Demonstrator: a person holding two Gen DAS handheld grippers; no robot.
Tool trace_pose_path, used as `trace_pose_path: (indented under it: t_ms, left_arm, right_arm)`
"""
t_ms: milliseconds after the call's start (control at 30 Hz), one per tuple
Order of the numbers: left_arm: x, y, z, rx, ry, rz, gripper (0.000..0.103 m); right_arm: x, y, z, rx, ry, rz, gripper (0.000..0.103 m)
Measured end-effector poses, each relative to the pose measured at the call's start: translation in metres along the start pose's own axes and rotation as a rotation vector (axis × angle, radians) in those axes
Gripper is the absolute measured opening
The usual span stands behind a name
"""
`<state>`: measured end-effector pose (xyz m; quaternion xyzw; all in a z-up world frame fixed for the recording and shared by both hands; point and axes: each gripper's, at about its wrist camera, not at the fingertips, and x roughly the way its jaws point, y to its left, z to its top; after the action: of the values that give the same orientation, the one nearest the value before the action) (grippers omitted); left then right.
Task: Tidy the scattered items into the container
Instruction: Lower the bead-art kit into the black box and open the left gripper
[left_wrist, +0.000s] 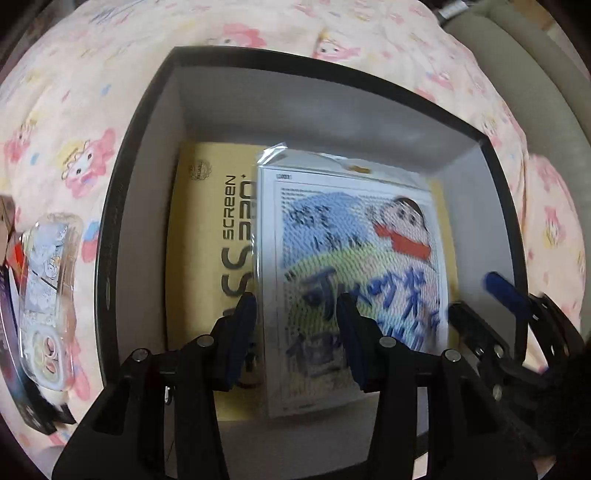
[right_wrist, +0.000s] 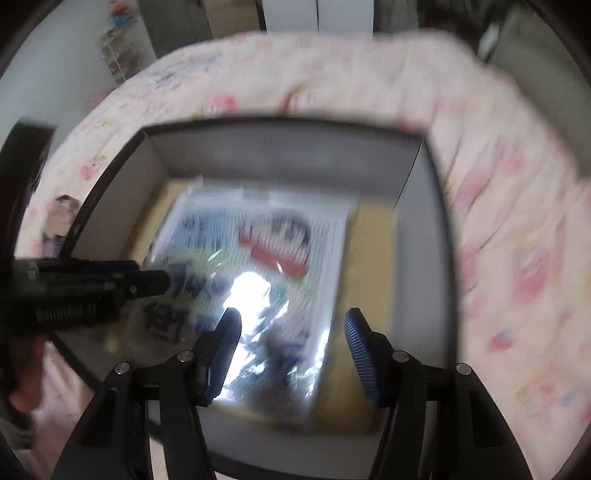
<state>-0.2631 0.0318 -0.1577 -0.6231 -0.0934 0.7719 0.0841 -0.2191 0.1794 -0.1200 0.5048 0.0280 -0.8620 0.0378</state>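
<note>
A black box (left_wrist: 110, 258) with grey inner walls stands on the bed. On its floor lies a yellow screen-protector carton (left_wrist: 210, 229). On top of that is a plastic-wrapped cartoon picture pack (left_wrist: 354, 258), blurred while the carton looks sharp. My left gripper (left_wrist: 295, 321) hangs over the box with its blue pads apart; the pack's left edge runs below the gap and no pad presses on it. My right gripper (right_wrist: 291, 332) is open above the same pack (right_wrist: 258, 280), which glares. The right gripper's fingers (left_wrist: 502, 291) show at the box's right wall.
A pink cartoon-print bedspread (left_wrist: 92, 110) surrounds the box. Left of the box lie a clear blister pack (left_wrist: 48, 295) and a dark flat box (left_wrist: 11, 332). A grey-green cushion (left_wrist: 524, 66) sits at the far right. The left gripper's body (right_wrist: 92, 288) crosses the box's left edge.
</note>
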Motion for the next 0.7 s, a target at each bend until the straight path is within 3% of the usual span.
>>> trace_pose_path:
  t_ms: [67,167,300,533,700]
  left_arm:
    - [0.012,-0.002,0.005,-0.014,0.035,0.014,0.045]
    - [0.02,-0.008,0.005,-0.018,0.048,-0.01,0.044]
    - [0.028,-0.027,0.001,0.021,0.11,-0.185,0.035]
    - [0.005,-0.014,0.003,0.007,0.016,-0.141,0.031]
    - [0.015,0.001,0.004,-0.033,0.054,-0.131,0.03]
  right_arm:
    - [-0.003,0.006,0.005,-0.013,-0.032,0.002,0.055]
    - [0.013,-0.014,0.012,0.061,0.038,0.102,0.055]
    - [0.025,-0.024,0.006,0.13,0.104,0.145,0.055]
    - [0.029,-0.03,0.023,0.165,0.106,0.189,0.053]
    - [0.041,-0.029,0.046,0.143,0.117,0.134,0.053]
